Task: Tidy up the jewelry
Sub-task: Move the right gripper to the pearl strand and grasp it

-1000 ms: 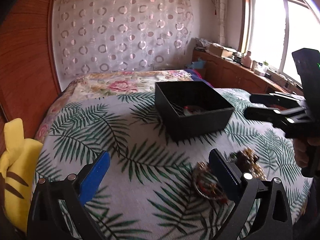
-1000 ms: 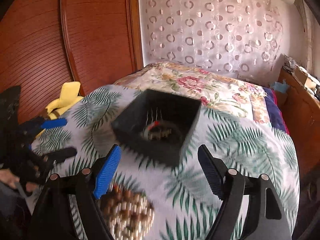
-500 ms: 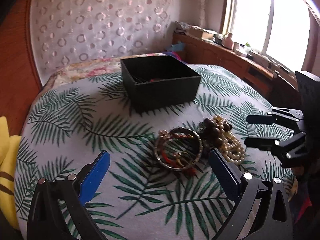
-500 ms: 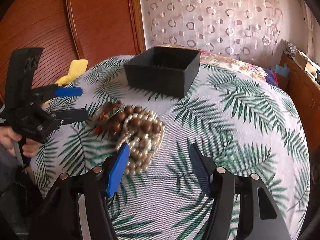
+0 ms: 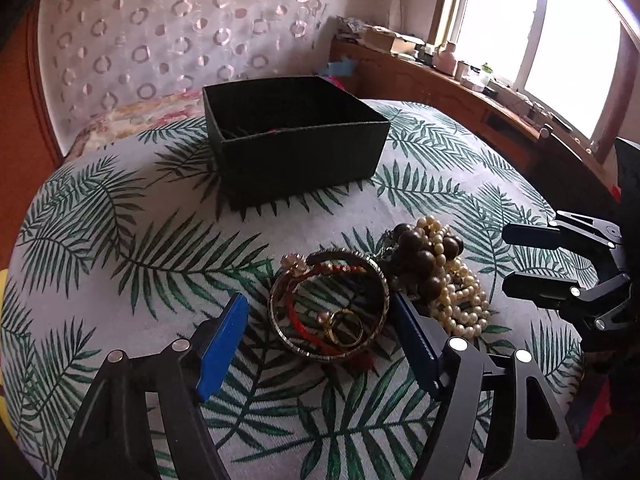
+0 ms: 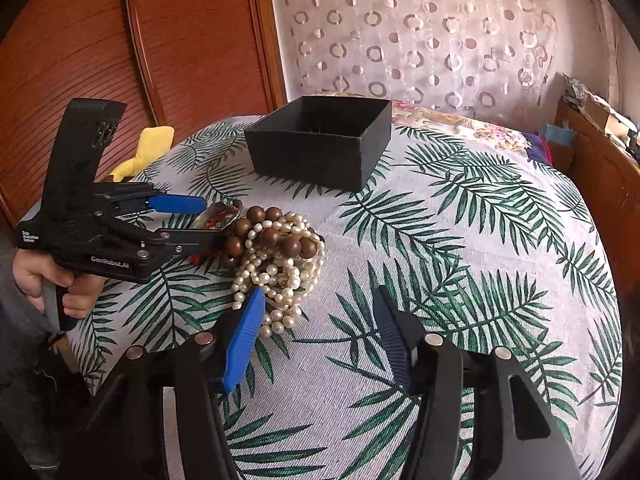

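Bangles [image 5: 328,308] are seen just ahead of the left tool [image 5: 320,344], framed between its wide-spread fingers, nothing gripped. At 2 o'clock of them, touching, brown wooden beads [image 5: 420,256] and pearl strands [image 5: 460,296] are heaped on the leaf-print bedspread [image 5: 160,264]. The right tool [image 6: 320,340] is held parted and empty beside the pearls. Farther off, at 12 o'clock, a black box [image 5: 296,144] is set.
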`<state>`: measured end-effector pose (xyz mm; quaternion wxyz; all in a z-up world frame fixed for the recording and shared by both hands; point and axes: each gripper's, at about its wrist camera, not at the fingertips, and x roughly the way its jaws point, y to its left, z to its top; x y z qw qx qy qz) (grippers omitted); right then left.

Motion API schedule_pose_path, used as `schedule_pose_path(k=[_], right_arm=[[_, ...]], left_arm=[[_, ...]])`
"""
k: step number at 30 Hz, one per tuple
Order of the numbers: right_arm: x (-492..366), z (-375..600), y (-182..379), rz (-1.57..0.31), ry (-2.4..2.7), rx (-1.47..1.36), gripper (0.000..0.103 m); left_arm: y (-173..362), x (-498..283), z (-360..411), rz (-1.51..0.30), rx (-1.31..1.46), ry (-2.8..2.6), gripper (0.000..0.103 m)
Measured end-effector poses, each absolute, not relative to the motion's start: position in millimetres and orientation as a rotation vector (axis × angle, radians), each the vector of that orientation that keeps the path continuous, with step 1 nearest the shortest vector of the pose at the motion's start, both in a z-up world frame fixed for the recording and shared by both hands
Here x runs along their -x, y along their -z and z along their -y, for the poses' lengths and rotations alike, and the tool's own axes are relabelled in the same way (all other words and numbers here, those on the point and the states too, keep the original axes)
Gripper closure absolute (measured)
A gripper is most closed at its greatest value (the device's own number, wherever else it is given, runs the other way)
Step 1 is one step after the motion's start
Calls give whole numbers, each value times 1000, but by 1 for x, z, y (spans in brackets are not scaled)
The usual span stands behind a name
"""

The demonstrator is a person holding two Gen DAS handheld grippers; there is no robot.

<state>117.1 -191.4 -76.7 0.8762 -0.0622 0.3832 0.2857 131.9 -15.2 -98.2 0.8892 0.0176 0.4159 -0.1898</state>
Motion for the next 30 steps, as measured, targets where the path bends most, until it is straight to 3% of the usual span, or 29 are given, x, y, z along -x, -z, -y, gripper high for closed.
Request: schedule_pose_path(k=[2, 3, 4, 8, 11, 30], right_arm=[[-119, 191, 76, -802, -603, 130, 52], [-120, 191, 76, -803, -606, 130, 56], [-122, 190, 76, -804, -609, 132, 59], [-130, 190, 76, -813, -614, 138, 72], [-140, 189, 78, -825, -602, 162, 76], [-169, 165, 88, -907, -633, 200, 77]], left_arm=[[98, -133, 18, -864, -37, 403, 36], [98, -132, 18, -862, -29, 419, 45], [97, -132, 18, -860, -27, 421, 46], [96, -126, 17, -839, -31, 410, 46], [93, -121, 12, -822, -16, 396, 46], [90, -113, 1, -794, 20, 384, 46]])
